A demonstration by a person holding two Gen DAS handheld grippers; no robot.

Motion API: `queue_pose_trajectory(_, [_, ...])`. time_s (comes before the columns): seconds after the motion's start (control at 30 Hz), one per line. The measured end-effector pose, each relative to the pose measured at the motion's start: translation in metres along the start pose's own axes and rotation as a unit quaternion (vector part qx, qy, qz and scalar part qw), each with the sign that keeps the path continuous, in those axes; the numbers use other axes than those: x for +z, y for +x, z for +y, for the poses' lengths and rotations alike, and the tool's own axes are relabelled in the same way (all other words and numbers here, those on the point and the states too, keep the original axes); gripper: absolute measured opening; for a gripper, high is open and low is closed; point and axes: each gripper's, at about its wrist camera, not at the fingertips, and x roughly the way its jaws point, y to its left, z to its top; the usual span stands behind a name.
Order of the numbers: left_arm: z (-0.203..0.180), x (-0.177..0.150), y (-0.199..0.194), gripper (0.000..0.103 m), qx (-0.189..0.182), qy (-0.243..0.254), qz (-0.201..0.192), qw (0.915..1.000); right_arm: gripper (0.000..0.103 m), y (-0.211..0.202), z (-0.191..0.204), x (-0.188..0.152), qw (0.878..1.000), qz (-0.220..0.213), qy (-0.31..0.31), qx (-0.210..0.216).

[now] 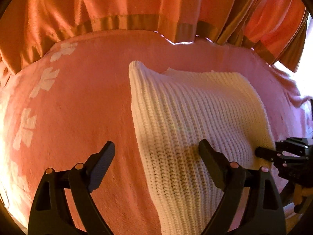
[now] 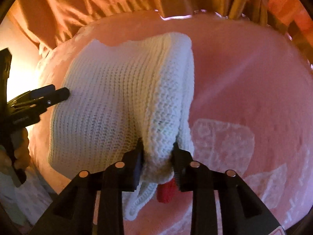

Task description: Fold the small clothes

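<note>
A cream ribbed knit garment (image 1: 187, 117) lies folded on a pink blanket (image 1: 78, 117). My left gripper (image 1: 156, 152) is open; its right finger rests over the knit's near left part and its left finger is over bare blanket. My right gripper (image 2: 157, 152) is shut on the bunched right edge of the knit (image 2: 121, 90), which is thick there with several layers. A small red piece (image 2: 166, 192) shows under the held edge. The right gripper also shows at the right of the left wrist view (image 1: 260, 152). The left gripper shows at the left of the right wrist view (image 2: 58, 95).
The pink blanket (image 2: 244, 78) has white flower prints along its left side (image 1: 45, 82) and pale lace-like patches at the right (image 2: 221, 137). Orange curtains (image 1: 117, 5) hang behind the far edge. Bright light comes from the right (image 1: 293, 78).
</note>
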Motion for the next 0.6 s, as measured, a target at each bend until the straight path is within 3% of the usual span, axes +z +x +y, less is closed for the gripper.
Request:
queue_pose_trajectory(0.17, [-0.001,0.000,-0.003,0.086,0.004,0.003,-0.008,1.0000,0.048,-0.039,-0.009,0.012,0.997,-0.078,0.030,-0.002])
queue_pose_trajectory(0.37, [0.000,-0.001,-0.001,0.086,0.001,0.002,-0.003,1.0000,0.050,-0.016,-0.015,0.021,0.997,-0.052,0.060,0.004])
queue_pose_trajectory(0.43, [0.000,0.000,-0.002,0.086,-0.002,-0.001,-0.004,1.0000,0.044,-0.015,-0.011,0.022,0.997,-0.053,0.056,0.002])
queue_pose_trajectory(0.47, [0.001,0.001,-0.003,0.086,-0.003,-0.002,-0.004,1.0000,0.028,-0.015,-0.008,0.022,0.997,-0.057,0.054,0.010])
queue_pose_trajectory(0.6, [-0.001,0.000,-0.004,0.086,-0.004,0.000,-0.005,1.0000,0.026,-0.012,-0.007,0.022,0.998,-0.054,0.038,0.001])
